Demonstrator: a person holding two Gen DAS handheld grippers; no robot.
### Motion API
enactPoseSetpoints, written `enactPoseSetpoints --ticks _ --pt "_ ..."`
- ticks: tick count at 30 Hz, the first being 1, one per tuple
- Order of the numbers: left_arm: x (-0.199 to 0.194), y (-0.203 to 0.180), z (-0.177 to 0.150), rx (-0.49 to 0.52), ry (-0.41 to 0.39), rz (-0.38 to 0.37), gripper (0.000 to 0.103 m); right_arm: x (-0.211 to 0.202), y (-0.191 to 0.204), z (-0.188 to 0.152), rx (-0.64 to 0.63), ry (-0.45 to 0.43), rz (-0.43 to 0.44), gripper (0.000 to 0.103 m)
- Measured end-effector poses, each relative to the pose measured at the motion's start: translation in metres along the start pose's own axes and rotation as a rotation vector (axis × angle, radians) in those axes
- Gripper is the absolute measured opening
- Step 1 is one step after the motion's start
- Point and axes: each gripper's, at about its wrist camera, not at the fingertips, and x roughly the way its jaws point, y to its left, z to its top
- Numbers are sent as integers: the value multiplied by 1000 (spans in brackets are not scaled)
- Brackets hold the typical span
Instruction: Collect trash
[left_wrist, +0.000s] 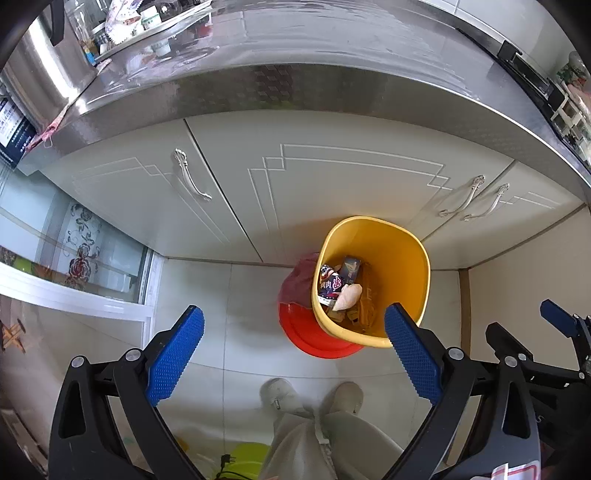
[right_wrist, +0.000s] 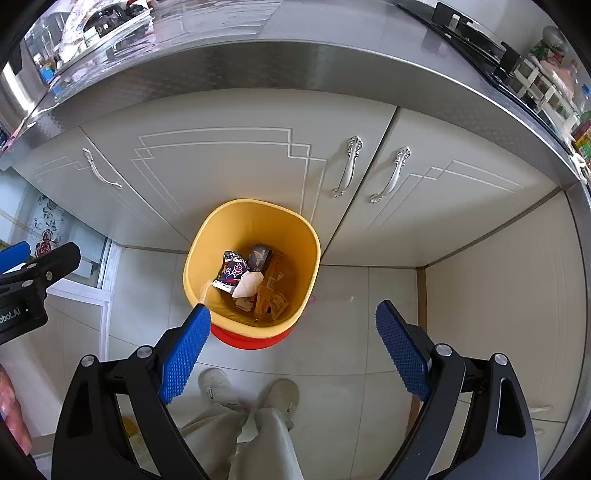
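A yellow trash bin stands on the tiled floor against the cabinet doors; it also shows in the right wrist view. Inside lie several wrappers, among them a dark blue snack packet, a crumpled white tissue and a small dark box. My left gripper is open and empty, held above the floor left of the bin. My right gripper is open and empty, above the bin's near side.
A red basin sits under the bin. A dark red bag lies behind it. Pale cabinet doors with metal handles stand under a steel counter. The person's feet are on the floor below.
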Motion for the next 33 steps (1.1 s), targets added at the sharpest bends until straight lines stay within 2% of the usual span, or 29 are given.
enactPoseSetpoints --ticks 5,13,33 --pt "-1 -1 -3 -3 6 -21 97 1 -1 0 0 3 5 91" --pt "-6 -10 -7 38 -18 14 98 2 -4 -1 2 11 14 91" --pt "-6 -8 -13 20 -2 23 98 0 -1 -3 -1 13 17 91"
